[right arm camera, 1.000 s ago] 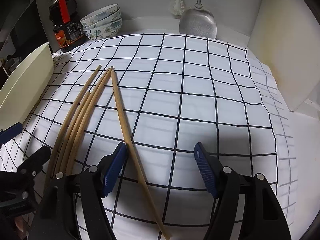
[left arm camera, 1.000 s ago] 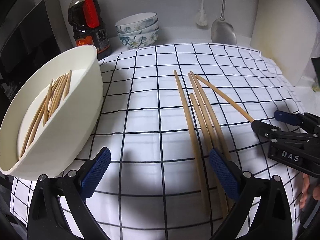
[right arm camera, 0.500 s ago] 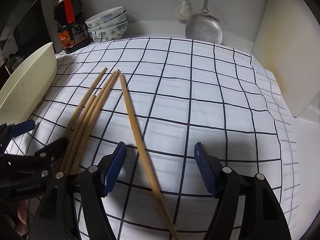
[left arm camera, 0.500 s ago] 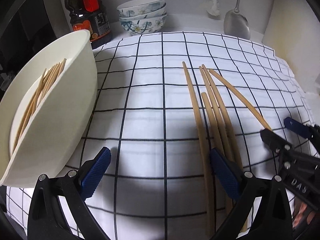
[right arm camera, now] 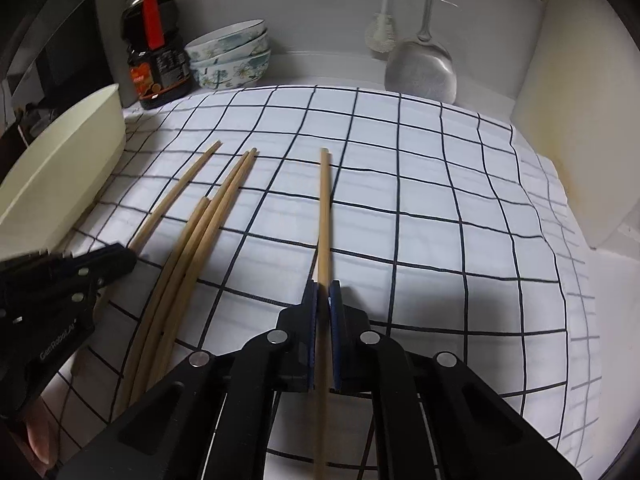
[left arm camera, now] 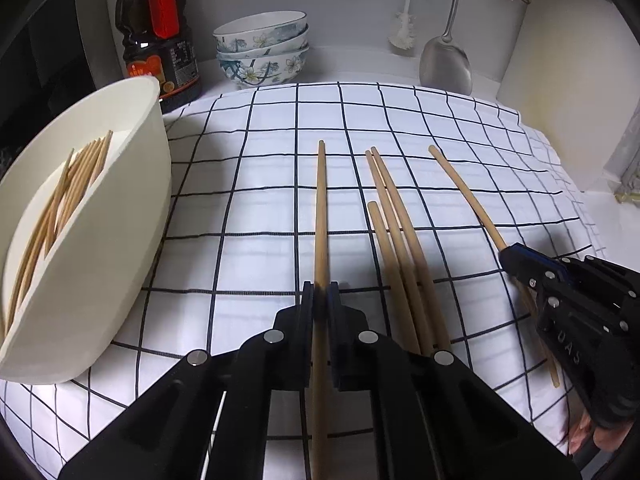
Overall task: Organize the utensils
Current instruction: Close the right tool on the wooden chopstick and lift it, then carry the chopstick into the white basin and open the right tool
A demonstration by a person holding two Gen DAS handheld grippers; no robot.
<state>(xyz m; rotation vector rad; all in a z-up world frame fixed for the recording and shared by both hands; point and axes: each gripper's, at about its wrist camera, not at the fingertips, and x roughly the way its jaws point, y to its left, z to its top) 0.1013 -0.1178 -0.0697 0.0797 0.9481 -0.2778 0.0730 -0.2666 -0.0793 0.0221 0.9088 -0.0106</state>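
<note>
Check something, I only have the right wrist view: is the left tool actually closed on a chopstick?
Observer: Yes. The left tool is shut on the light wooden chopstick nearest the cream plastic tub.
Operator: That tub, anything inside? I only see its outer wall.
Observer: A bundle of thin wooden chopsticks lies inside it.
Operator: Where does the second wooden chopstick, in my right tool, end behind the grip?
Observer: It pokes out past the right tool's body. The left wrist view shows its near end just beyond.
</note>
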